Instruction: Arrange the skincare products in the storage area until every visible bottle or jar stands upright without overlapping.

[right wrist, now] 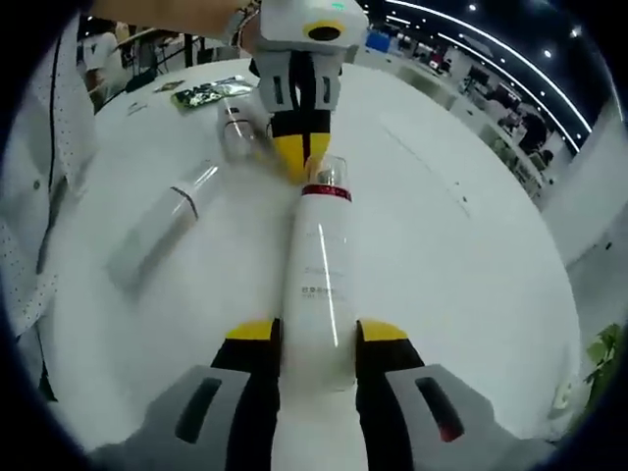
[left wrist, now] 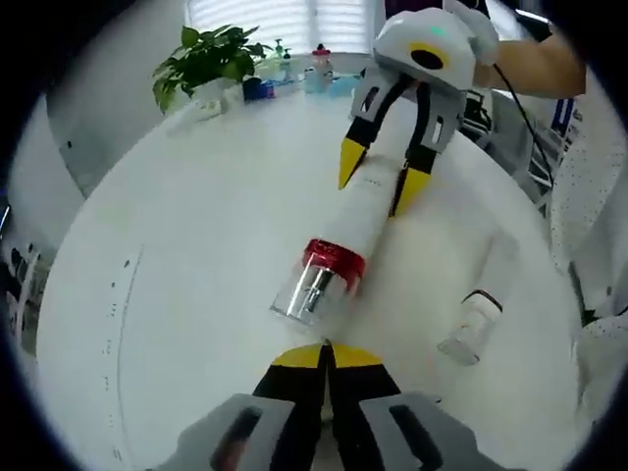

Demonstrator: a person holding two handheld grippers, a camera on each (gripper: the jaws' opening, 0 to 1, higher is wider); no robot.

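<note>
Skincare bottles are all lying flat on the white round table (left wrist: 196,196), so by my reading the arranging has hardly begun.

The large white bottle (right wrist: 319,285), with its red band and clear cap, lies on its side near the middle of the table. In the right gripper view the right gripper (right wrist: 319,334) has its jaws on either side of the bottle's base, touching it, so it is clamped on the bottle. In the left gripper view the same bottle (left wrist: 348,221) runs away from the camera, with the right gripper (left wrist: 378,182) at its far end.

The left gripper (left wrist: 326,355) sits just short of the clear cap with its yellow-tipped jaws pressed together and nothing between them. In the right gripper view it appears at the far end of the bottle, tips at the cap (right wrist: 302,155).

A smaller white bottle (left wrist: 476,319) with a dark band lies on its side to the right in the left gripper view, apart from the large one; in the right gripper view it lies to the left (right wrist: 162,231). A third clear-capped item (right wrist: 238,132) lies farther off, too blurred to identify.

A potted plant (left wrist: 201,64) stands at the table's far edge.

Nothing stands upright yet. All three items remain to be stood up, starting, I judge, with the gripped bottle.
</note>
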